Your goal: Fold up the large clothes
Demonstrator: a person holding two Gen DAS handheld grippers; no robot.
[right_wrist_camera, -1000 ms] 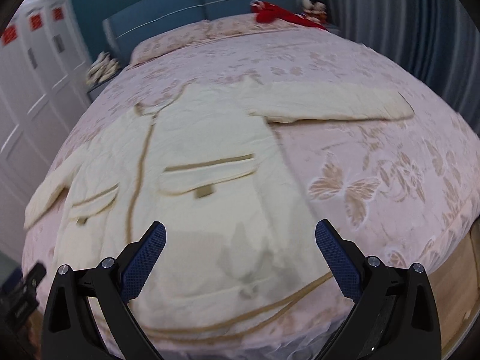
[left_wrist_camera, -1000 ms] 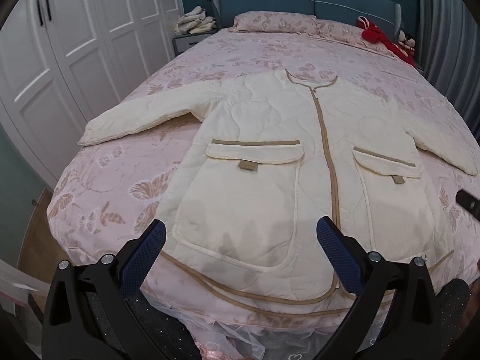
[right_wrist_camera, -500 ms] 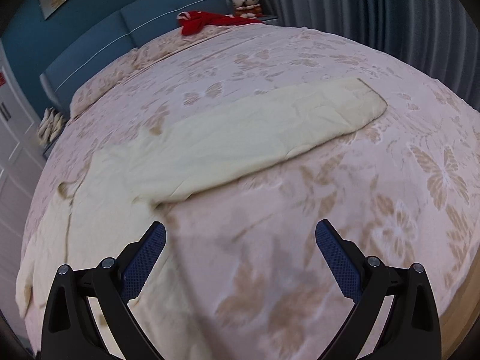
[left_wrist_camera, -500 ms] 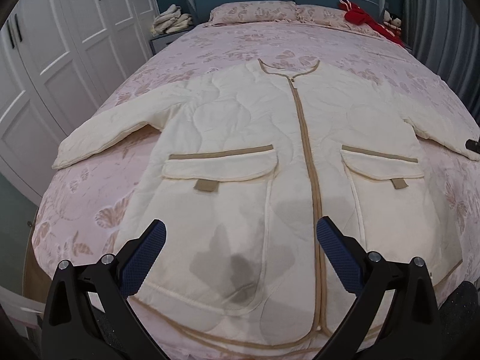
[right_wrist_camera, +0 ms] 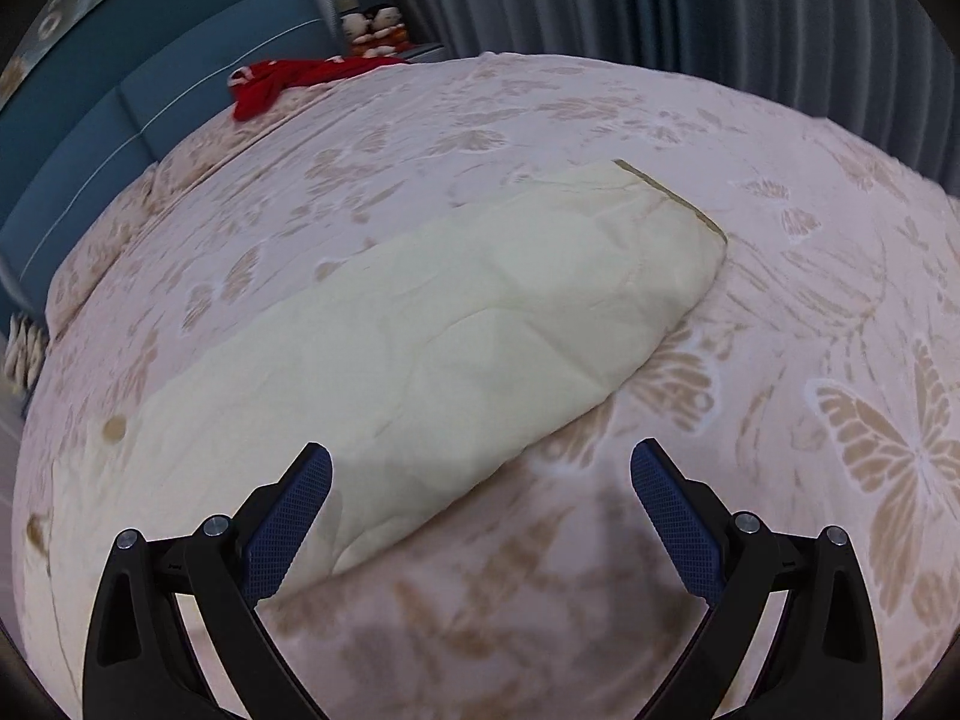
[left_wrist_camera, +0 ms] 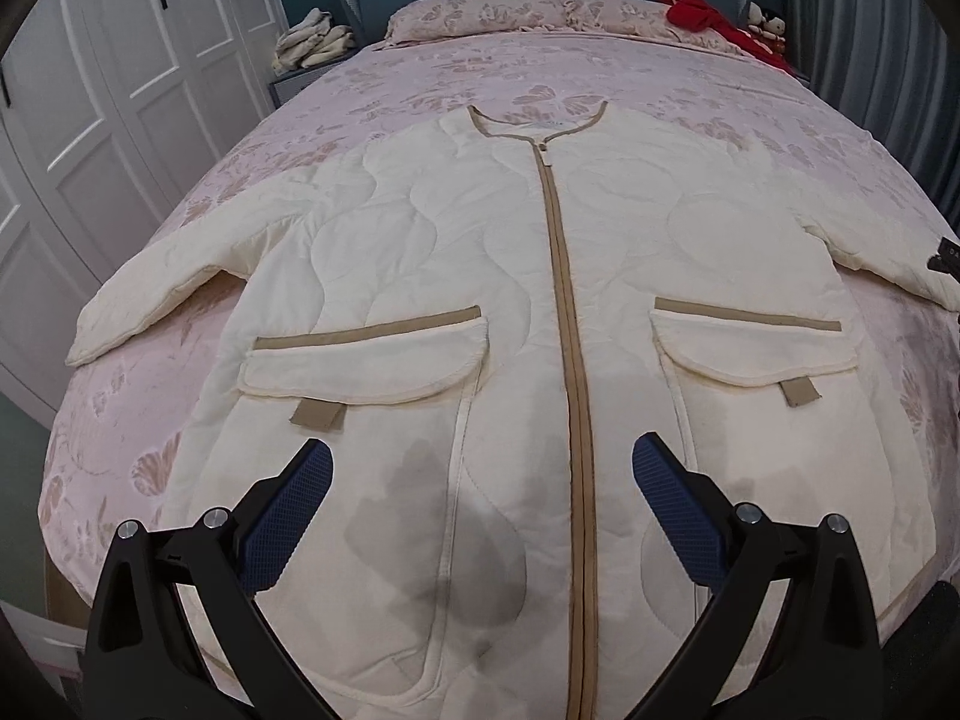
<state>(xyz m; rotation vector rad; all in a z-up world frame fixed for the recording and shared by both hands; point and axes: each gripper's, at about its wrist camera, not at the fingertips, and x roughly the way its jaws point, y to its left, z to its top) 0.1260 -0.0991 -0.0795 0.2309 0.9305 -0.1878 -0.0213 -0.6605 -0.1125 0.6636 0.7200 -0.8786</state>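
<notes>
The cream quilted jacket (left_wrist_camera: 540, 312) lies flat, zipped and face up, on the bed (left_wrist_camera: 690, 96), sleeves spread. No fold is made yet. The left gripper (left_wrist_camera: 480, 504) hovers over the jacket's hem, fingers wide and empty. The right gripper (right_wrist_camera: 480, 498), fingers wide and empty, points at the jacket's outstretched sleeve (right_wrist_camera: 480, 324); the next move probably calls for pinching its cuff (right_wrist_camera: 672, 198) and carrying it across the jacket's chest.

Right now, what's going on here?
A person holds a gripper in each hand over a cream quilted jacket spread flat, zipped up, on a pink floral bed. No fold made yet. The left gripper hovers over the lower front near the hem, jaws open and empty. The right gripper is out by the jacket's right sleeve, jaws open, at the sleeve's near edge, nothing gripped.
</notes>
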